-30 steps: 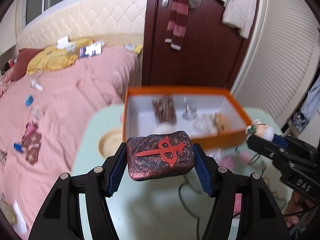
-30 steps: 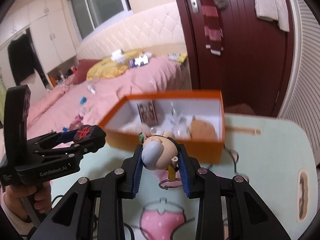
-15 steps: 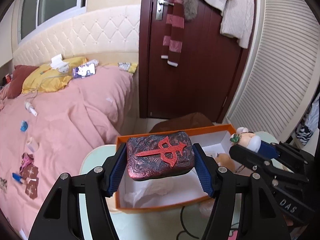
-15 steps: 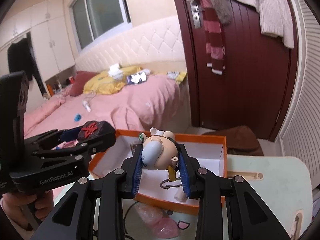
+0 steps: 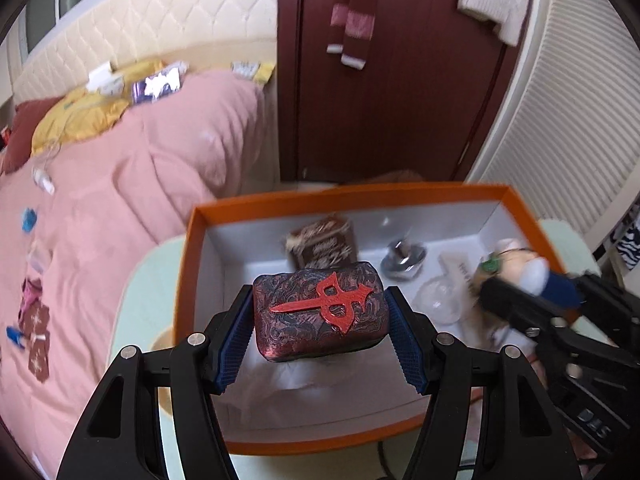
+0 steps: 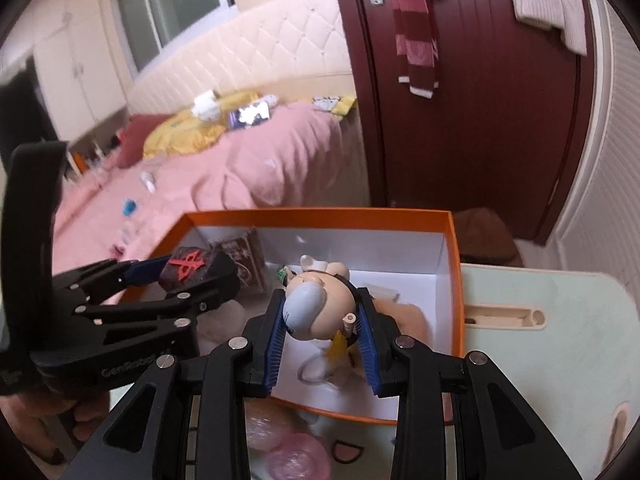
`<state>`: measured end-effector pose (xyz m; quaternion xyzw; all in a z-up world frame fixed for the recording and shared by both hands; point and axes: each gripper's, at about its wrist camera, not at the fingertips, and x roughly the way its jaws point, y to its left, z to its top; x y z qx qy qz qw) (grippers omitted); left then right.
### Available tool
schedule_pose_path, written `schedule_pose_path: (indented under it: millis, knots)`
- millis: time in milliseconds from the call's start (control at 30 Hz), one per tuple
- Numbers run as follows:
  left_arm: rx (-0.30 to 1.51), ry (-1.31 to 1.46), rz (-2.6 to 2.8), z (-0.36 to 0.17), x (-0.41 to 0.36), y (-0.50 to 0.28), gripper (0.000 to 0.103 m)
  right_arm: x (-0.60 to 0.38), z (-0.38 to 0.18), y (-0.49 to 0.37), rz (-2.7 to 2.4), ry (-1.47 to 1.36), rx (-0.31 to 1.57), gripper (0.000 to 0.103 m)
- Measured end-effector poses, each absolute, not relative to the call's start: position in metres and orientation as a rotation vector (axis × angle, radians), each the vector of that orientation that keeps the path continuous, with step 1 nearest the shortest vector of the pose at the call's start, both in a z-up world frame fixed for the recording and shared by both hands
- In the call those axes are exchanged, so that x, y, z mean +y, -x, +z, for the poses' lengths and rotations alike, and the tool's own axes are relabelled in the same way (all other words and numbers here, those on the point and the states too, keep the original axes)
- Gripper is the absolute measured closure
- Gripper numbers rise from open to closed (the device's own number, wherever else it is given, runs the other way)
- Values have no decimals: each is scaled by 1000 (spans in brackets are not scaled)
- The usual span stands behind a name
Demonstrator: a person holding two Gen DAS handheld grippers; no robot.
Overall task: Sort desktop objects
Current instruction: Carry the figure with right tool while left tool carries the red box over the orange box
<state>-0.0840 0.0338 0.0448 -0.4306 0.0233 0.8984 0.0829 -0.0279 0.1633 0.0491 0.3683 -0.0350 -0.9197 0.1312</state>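
Observation:
My left gripper [image 5: 320, 332] is shut on a dark red carved block [image 5: 322, 314] with a red emblem, held over the left half of an orange box [image 5: 182, 280] with a white inside. My right gripper [image 6: 322, 336] is shut on a small doll figure keychain [image 6: 316, 306], held over the box's [image 6: 456, 248] near right part. In the right wrist view the left gripper [image 6: 176, 280] with the block [image 6: 188, 266] shows at left. In the left wrist view the right gripper [image 5: 516, 300] with the doll [image 5: 520, 264] shows at right.
In the box lie a brown patterned packet [image 5: 324, 242], a silver spinning top [image 5: 402, 258], a clear glass piece [image 5: 438, 298] and a tan plush [image 6: 404, 320]. The box stands on a pale green table [image 6: 540, 320]. A pink bed [image 5: 120, 184] lies left; a dark red door [image 5: 400, 100] behind.
Both grippers have tilted down and moved forward over the box, so its inside now fills the lower view. Both stay shut on their objects.

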Motion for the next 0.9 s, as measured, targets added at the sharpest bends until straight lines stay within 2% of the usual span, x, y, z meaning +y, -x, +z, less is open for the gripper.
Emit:
schedule_pose_path:
  millis: [900]
  knots:
    - [95,1341,2652,42,37,85,39,159,41,26,-2687,-1096,-19,71]
